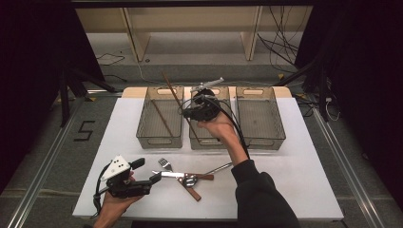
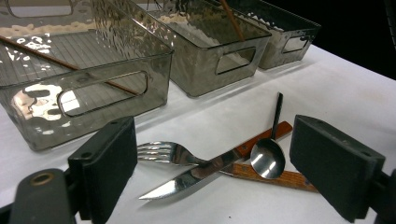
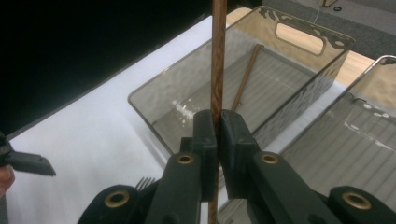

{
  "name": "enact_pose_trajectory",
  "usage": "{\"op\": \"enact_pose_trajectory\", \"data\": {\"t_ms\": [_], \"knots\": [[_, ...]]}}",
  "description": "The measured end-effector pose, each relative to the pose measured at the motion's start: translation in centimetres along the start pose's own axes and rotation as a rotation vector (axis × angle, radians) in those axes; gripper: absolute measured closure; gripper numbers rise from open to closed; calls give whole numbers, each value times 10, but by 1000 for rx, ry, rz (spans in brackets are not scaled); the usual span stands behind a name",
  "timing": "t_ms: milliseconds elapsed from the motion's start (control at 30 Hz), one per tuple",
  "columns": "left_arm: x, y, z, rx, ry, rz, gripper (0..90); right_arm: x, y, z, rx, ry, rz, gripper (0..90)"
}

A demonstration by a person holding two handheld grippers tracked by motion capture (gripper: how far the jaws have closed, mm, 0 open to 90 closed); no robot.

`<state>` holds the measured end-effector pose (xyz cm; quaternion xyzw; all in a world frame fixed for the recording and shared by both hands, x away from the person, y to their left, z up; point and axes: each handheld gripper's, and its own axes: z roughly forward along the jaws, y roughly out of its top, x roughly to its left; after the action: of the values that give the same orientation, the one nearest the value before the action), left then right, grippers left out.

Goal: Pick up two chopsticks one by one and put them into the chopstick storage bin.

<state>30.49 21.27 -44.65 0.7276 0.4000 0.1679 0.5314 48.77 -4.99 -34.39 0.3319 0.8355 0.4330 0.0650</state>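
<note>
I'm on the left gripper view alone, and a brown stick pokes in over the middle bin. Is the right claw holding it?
Observer: Yes. The right claw is shut on that chopstick, pinching it partway along its length.
Operator: Where is it over the bins?
Observer: In the high view the right hand is above the middle bin, and the stick slants away over the left bin.
Operator: Is there anything in the left bin besides the stick I see?
Observer: No. The high view shows just that one lying chopstick, set lengthwise on the bin's floor.
</note>
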Motion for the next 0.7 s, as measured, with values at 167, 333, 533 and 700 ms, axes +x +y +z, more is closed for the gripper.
{"op": "enact_pose_trajectory", "data": {"t_ms": [167,333,533,700], "knots": [[0,0,0,0,-2,-1,146,0,8,7,-4,-11,8,857],[0,0,0,-2,-1,-2,146,-1,15,13,-5,-12,15,857],[0,0,0,-3,-2,-3,146,0,22,20,-9,-13,31,857],[-1,0,0,-3,-3,-3,146,0,27,27,-10,-20,38,857]]}}
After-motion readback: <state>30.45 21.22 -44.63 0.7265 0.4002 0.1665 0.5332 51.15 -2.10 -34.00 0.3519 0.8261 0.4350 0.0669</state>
